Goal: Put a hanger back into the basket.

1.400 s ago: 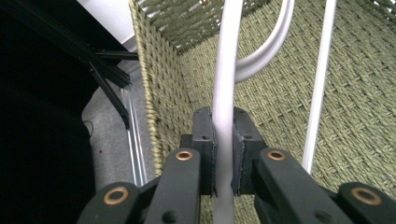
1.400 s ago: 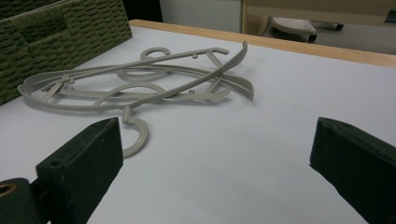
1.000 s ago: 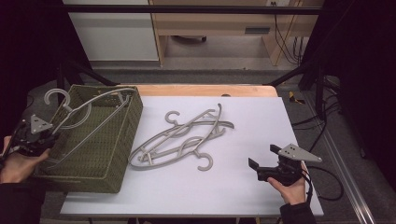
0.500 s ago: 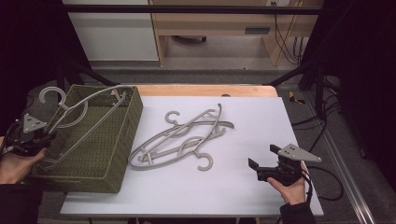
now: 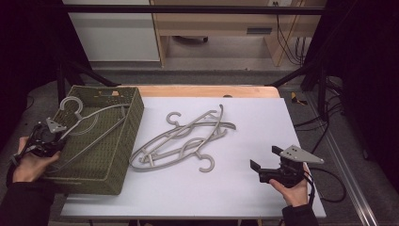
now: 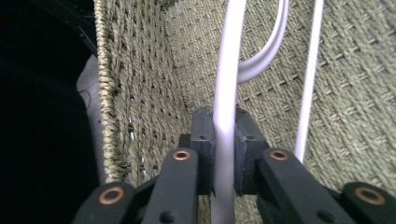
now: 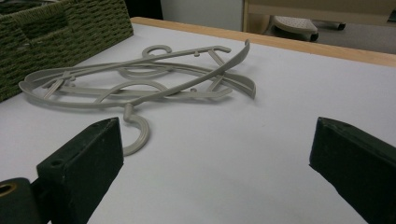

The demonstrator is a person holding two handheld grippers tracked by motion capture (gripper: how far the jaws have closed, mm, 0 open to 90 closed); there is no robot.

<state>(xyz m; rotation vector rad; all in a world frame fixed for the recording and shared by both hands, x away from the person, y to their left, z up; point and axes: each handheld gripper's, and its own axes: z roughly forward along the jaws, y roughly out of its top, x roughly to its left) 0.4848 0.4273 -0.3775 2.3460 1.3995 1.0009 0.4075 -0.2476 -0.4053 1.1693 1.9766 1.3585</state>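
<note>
A grey plastic hanger (image 5: 89, 123) lies tilted across the green woven basket (image 5: 123, 155), its hook at the basket's far left corner. My left gripper (image 5: 47, 139) is shut on the hanger's arm at the basket's left side. In the left gripper view the jaws clamp the pale hanger bar (image 6: 225, 126) over the basket's woven wall (image 6: 140, 84). A pile of grey hangers (image 5: 188, 139) lies tangled in the middle of the white table (image 5: 282, 117). My right gripper (image 5: 262, 165) rests open at the table's front right. In the right gripper view the hanger pile (image 7: 140, 79) lies beyond its spread jaws.
The basket (image 7: 56, 28) stands at the table's left end. A wooden strip (image 5: 202, 90) runs along the table's far edge. Cables trail off the right side by the black frame (image 5: 324, 89).
My left gripper has carried the hanger down and to the left, so it now lies lower across the basket. The right gripper has stayed put.
</note>
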